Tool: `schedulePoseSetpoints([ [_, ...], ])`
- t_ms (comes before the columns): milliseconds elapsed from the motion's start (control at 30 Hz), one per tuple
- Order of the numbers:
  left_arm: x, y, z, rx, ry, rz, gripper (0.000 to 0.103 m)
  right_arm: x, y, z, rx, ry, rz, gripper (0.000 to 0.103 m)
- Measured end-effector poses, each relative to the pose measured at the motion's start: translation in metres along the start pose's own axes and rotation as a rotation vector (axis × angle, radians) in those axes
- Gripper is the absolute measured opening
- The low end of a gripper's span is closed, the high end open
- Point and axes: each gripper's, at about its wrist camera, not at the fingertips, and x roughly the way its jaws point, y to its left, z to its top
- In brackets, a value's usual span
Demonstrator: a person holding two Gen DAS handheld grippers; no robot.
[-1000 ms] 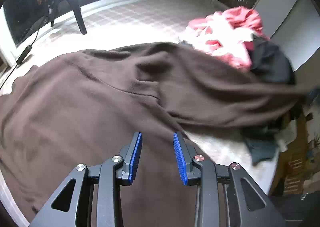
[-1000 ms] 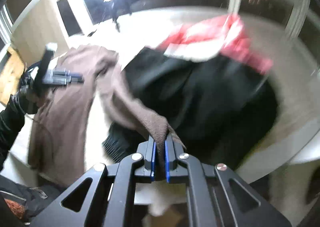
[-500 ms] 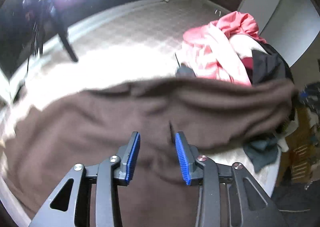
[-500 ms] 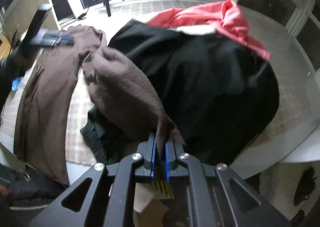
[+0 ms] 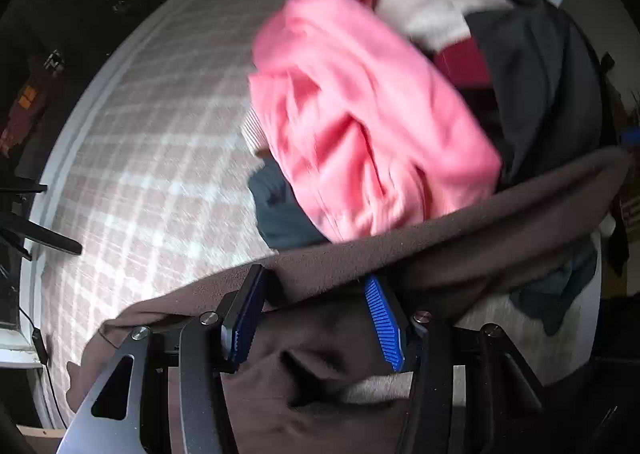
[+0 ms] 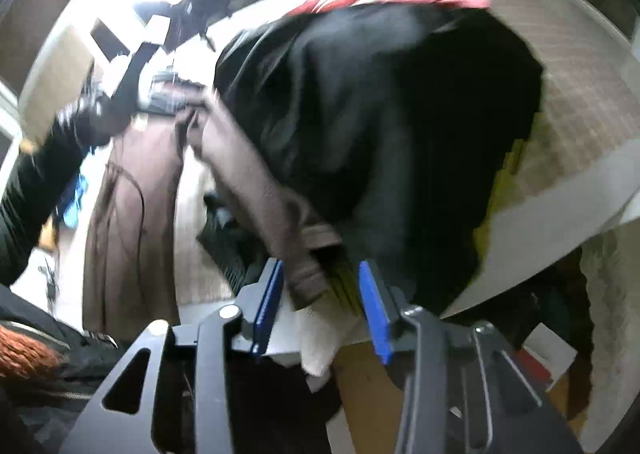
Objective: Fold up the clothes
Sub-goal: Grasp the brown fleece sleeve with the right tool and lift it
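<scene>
Item 1, brown garment [image 5: 460, 238]: a fleece-like top with a ribbed cuff [image 6: 310, 274]. It lies stretched across the checked cloth surface [image 5: 152, 142], one long fold running toward the clothes pile, the cuffed sleeve trailing off the near edge.

Item 2, your left gripper [image 5: 316, 318]: its jaws have just been opening and stand about half wide. Brown fabric sits between and under the blue pads [image 5: 382, 318]; they do not appear to press on it.

Item 3, your right gripper [image 6: 322, 306]: its jaws have just been opening, and the cuff hangs loose in the gap beside the left pad, no longer pinched.

Item 4, pile: pink garment [image 5: 360, 110], black garment [image 6: 400, 114], white piece [image 5: 432, 10], a teal piece [image 5: 280, 210] underneath. All unfolded.

Step in hand, as judged: spreading the brown top flat; no fold made yet, so the task is at an early stage. Both ends look just let go.

Next move, as judged: you need to regrip at the shoulder or hem and draw the sleeve back onto the surface, because it overhangs the edge and could drag the garment down.

Room: open checked cloth lies on the far side of the fold, free of clothes. The pile crowds one end, touching the brown fabric. The white rim [image 6: 560, 206] of the surface is close to your right gripper, with clutter below it.
</scene>
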Motion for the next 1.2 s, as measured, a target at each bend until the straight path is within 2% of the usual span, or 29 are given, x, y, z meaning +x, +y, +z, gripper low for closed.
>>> schedulePoseSetpoints([
  [133,0.006,-0.004,-0.007,0.010,0.030,-0.014,0.035,0.017,0.000,0.005,0.016,0.011,0.062,0.040],
  [267,0.002,-0.005,-0.012,0.004,0.035,-0.028,0.031,0.036,0.017,-0.003,-0.026,0.071,0.135,0.039],
  [367,0.000,-0.007,-0.019,0.006,0.040,-0.026,0.031,0.034,0.024,-0.018,-0.041,0.089,0.153,0.039],
  [500,0.003,-0.007,-0.028,-0.010,0.053,-0.022,0.031,0.024,0.004,-0.020,0.083,0.024,0.241,0.039],
  [600,0.002,-0.008,-0.030,-0.014,0.055,-0.018,0.030,0.027,-0.013,-0.014,0.174,0.011,0.252,0.039],
  [800,-0.013,-0.014,-0.023,0.030,0.033,0.001,0.030,0.042,-0.024,-0.001,0.225,0.001,0.279,0.039],
  [833,-0.015,-0.014,-0.021,0.037,0.030,0.005,0.031,0.046,-0.024,0.002,0.229,0.004,0.277,0.036],
  [867,-0.015,-0.014,-0.019,0.039,0.032,0.007,0.031,0.050,-0.024,0.004,0.232,0.007,0.275,0.028],
  [900,-0.015,-0.013,-0.018,0.041,0.034,0.009,0.031,0.054,-0.022,0.007,0.228,0.017,0.268,0.003],
  [1000,-0.014,-0.014,-0.020,0.052,0.037,0.004,0.031,0.040,-0.013,0.010,0.178,-0.002,0.242,0.003],
  [1200,-0.020,-0.020,-0.030,0.066,0.015,-0.016,0.031,-0.042,-0.020,0.046,0.161,-0.220,0.260,0.003],
])
